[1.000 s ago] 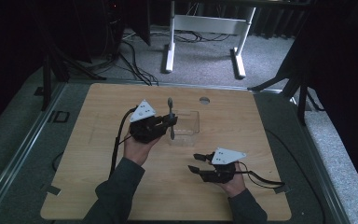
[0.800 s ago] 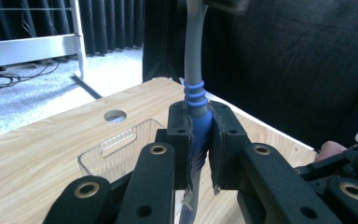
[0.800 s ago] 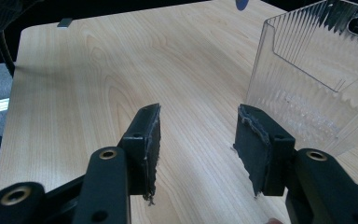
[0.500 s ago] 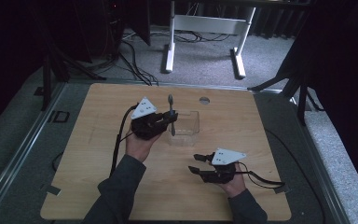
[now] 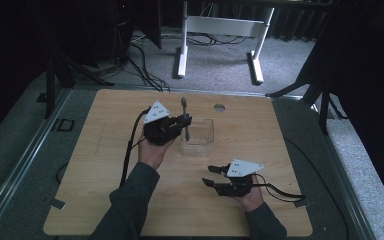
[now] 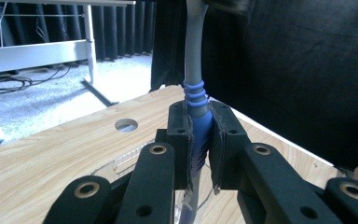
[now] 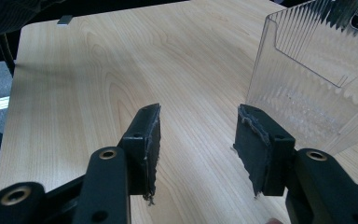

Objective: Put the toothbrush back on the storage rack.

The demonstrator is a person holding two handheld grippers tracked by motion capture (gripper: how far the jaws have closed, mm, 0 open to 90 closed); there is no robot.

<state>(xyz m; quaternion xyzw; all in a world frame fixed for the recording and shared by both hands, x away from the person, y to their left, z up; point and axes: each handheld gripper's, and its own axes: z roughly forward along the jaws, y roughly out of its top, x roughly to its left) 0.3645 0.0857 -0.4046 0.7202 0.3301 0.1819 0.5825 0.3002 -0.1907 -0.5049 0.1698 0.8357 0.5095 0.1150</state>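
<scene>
Clenched on the toothbrush (image 6: 199, 130) handle, the left gripper (image 5: 182, 121) holds it upright. Right gripper (image 5: 211, 176) gapes empty. Light, stiff, likely slippery; the ribbed blue grip suits.

Left gripper (image 5: 182, 121) jaws clamped, right gripper (image 5: 211, 176) jaws apart.

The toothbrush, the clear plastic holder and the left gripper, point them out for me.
toothbrush (image 6: 200, 128), left gripper view, on its blue grip.
clear plastic holder (image 7: 307, 88), right gripper view, on its ribbed wall.
left gripper (image 5: 184, 121), high view, between its fingertips, shut on the toothbrush.
</scene>
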